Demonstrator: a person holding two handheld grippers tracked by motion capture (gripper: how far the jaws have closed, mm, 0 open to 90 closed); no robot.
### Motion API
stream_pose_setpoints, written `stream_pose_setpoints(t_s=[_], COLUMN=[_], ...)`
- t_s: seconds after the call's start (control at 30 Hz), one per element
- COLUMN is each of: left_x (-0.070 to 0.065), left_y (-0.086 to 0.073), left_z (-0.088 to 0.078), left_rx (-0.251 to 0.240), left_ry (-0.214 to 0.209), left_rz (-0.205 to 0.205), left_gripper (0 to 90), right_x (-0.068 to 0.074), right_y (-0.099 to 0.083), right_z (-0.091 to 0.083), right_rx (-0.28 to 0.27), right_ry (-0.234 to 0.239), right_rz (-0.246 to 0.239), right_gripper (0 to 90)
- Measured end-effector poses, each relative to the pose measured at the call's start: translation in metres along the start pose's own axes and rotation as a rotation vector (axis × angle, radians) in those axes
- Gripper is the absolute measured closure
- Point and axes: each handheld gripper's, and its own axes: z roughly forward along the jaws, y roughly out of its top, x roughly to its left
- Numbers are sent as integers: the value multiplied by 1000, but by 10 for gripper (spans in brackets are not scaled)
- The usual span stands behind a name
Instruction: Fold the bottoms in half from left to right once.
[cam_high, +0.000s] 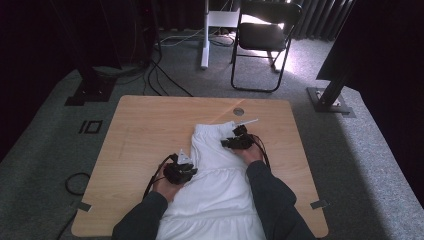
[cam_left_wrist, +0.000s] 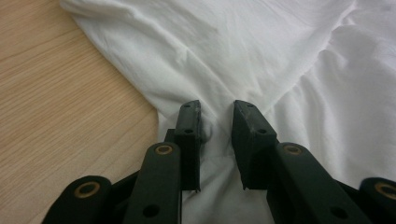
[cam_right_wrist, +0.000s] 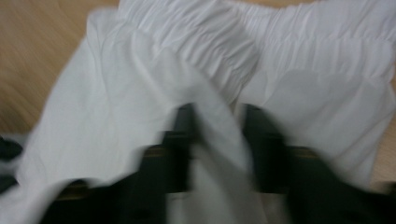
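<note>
White garment (cam_high: 217, 185) lying along desk (cam_high: 150, 130) centre, trailing off near edge.
Handling as light, limp, crease-prone cloth; gripping best at gathered band or hem. Left gripper (cam_left_wrist: 215, 112) pinching a fold, jaws narrowly parted; right gripper (cam_right_wrist: 217, 116) straddling a ridge, clamping unclear through blur.

I see a light wooden tabletop (cam_high: 145, 130) on grey carpet, with a small round grommet (cam_high: 238, 111) near its far edge. A white garment (cam_high: 220, 185) lies flat on it, running from the middle of the board to the near edge, gathered waistband at the far end. Wood stays bare on both sides.
</note>
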Motion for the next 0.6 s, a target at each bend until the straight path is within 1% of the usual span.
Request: stream_pose_setpoints(t_s=[0.03, 0.07, 0.1, 0.13, 0.17, 0.2, 0.23, 0.27, 0.3, 0.33, 0.37, 0.4, 0.43, 0.47, 0.5, 0.53, 0.57, 0.6], left_x=[0, 0, 0, 3, 3, 4, 4, 3, 3, 0, 0, -1, -1, 0, 0, 0, 0, 1], left_y=[0, 0, 0, -1, -1, -2, -2, -1, -1, 1, 1, 2, 2, 2, 2, 1, 1, 2], left_z=[0, 0, 0, 0, 0, 0, 0, 0, 0, 1, 1, 1, 1, 1, 1, 1, 1, 1], left_rx=[0, 0, 0, -2, -2, -4, -4, -2, -2, 3, 3, 8, 11, 8, 8, 11, 11, 15], left_ry=[0, 23, 23, -4, -4, -8, -8, -11, -11, -6, -6, 2, 3, -2, -2, -4, -4, -5], left_rz=[0, -4, -4, -34, -34, -40, -40, -39, -39, -39, -39, -32, -31, -39, -39, -38, -38, -38], left_gripper=[705, 667, 634, 615, 611, 609, 608, 607, 607, 606, 603, 599, 599, 598, 597, 595, 593, 590], right_x=[0, 2, 2, 7, 7, 11, 11, 11, 11, 8, 8, 0, 0, -10, -10, -20, -22, -24], right_y=[0, 2, 2, 7, 7, 14, 14, 18, 18, 16, 16, 6, 6, -4, -4, -13, -15, -16], right_z=[0, -4, -4, -17, -17, -35, -35, -53, -53, -58, -58, -46, -46, -32, -32, -23, -23, -24], right_rx=[0, 11, 11, -10, -10, -47, -47, -118, -118, -148, -148, -129, -129, -78, -78, -41, -45, -51], right_ry=[0, -65, -65, -151, -151, -259, -259, -320, -320, -391, -391, -443, -443, -435, -435, -397, -381, -363], right_rz=[0, -42, -42, -127, -127, -213, -213, -243, -243, -264, -264, -251, -251, -194, -194, -129, -98, -77], right_gripper=[763, 866, 866, 878, 878, 878, 878, 873, 873, 838, 838, 770, 770, 733, 733, 678, 659, 630])
